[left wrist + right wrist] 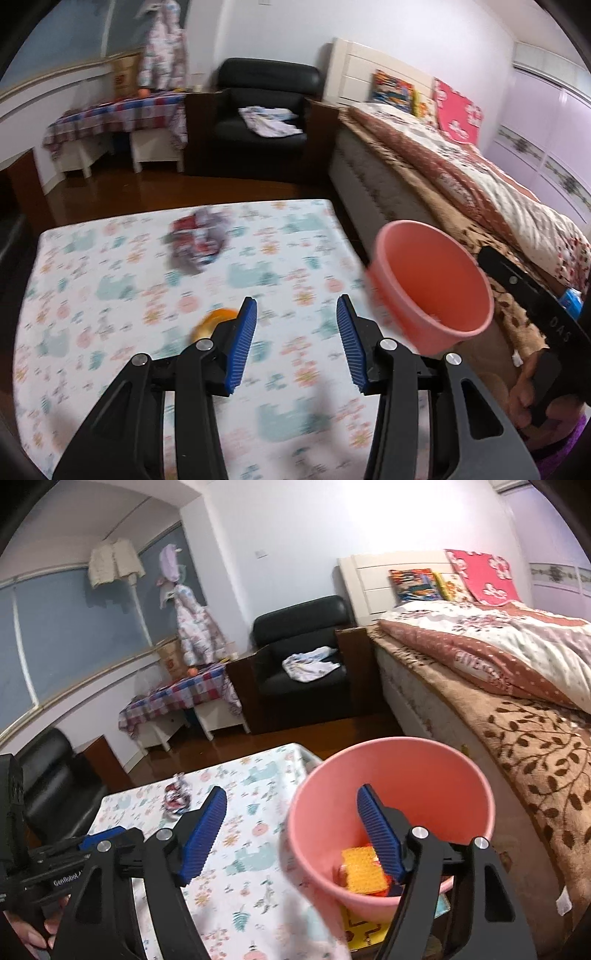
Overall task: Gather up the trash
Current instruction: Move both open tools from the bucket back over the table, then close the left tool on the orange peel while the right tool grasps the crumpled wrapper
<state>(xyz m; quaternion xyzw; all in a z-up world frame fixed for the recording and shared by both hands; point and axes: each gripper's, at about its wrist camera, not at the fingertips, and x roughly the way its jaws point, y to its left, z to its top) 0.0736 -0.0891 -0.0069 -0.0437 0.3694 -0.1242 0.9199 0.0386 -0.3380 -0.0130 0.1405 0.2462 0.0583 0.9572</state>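
A crumpled red-and-grey wrapper [197, 240] lies on the floral-clothed table [110, 295], well ahead of the left gripper [295, 339], whose jaws gape empty. The right gripper [291, 834], spread wide and holding nothing, hovers over the pink plastic bucket [388, 775], which holds yellow scraps [364, 873].

L gripper [295, 314] open over table [110, 295] — pink bucket [432, 284] right.

A black armchair [303, 646] stands between checked table [177, 694] and bed [498, 672].
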